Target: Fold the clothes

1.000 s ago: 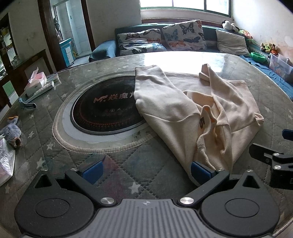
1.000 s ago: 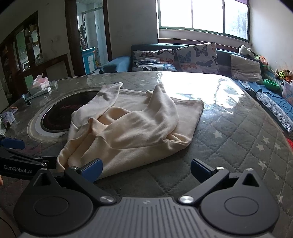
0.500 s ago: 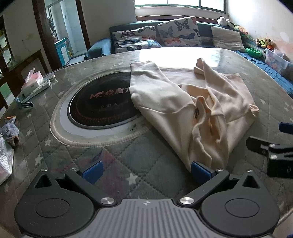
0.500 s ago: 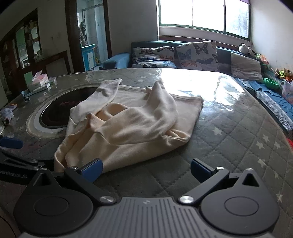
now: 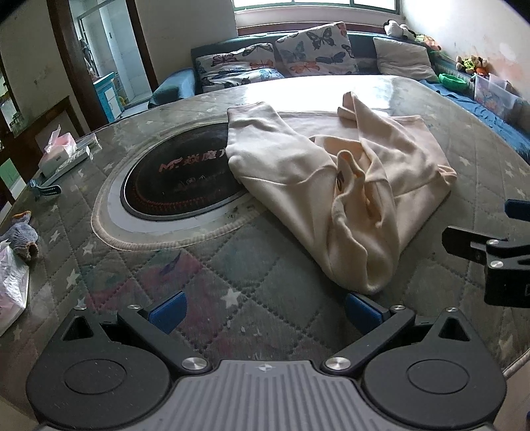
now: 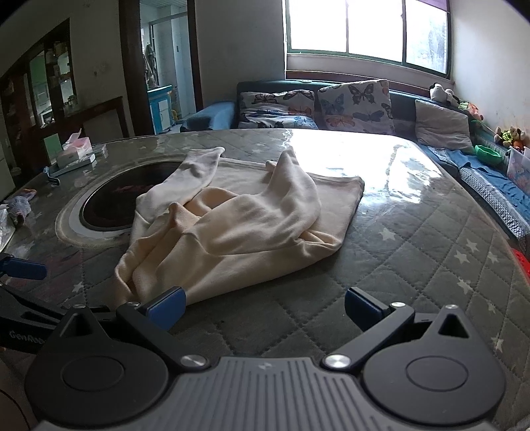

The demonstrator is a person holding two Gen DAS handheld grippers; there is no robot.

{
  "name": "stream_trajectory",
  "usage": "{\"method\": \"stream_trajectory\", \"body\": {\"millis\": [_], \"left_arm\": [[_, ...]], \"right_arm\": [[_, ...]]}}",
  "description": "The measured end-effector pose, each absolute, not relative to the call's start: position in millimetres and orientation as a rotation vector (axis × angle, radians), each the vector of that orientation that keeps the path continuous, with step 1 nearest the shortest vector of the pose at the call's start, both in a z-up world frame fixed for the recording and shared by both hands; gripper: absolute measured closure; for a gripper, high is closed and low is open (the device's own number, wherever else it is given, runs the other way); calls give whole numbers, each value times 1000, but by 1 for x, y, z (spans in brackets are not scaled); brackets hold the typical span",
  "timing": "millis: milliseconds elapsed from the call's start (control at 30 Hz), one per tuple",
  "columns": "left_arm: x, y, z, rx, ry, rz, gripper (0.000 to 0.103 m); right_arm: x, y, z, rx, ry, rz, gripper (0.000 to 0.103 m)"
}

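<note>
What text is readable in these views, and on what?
"M" logo plus red Chinese characters, partly covered by the cream sweatshirt: on the black cooktop; characters not surely readable.
"GenRob...", cut off: on the left gripper body, seen in the right wrist view.
Dark tag at the sweatshirt's neck: too small to read.

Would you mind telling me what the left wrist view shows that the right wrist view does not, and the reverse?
Only the left wrist view shows the pink lettering on the dark round cooktop and the dark label inside the neck of the cream sweatshirt. Only the right wrist view shows the full window and a red object at the table's right edge. Both show the sweatshirt crumpled on the quilted table, the tissue box, the butterfly cushions, and both grippers open, holding nothing.
</note>
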State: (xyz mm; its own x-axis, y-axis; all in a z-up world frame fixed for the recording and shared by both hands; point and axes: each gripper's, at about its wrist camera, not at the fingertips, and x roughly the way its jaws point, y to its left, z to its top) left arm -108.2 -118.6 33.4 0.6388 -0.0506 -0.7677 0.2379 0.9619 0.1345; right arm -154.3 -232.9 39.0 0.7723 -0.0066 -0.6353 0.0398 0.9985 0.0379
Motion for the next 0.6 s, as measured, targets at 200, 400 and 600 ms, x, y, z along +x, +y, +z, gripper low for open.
{"method": "stream_trajectory", "body": {"millis": [200, 400, 600], "left_arm": [[-108, -120, 33, 238, 864, -169, 0], [-105, -120, 33, 242, 867, -174, 0], [-97, -116, 40, 226, 847, -179, 0]], "right_arm": [[-155, -231, 40, 46, 684, -23, 0], [-152, -231, 39, 44, 689, -19, 0], [-145, -231, 40, 35, 693, -14, 0]]}}
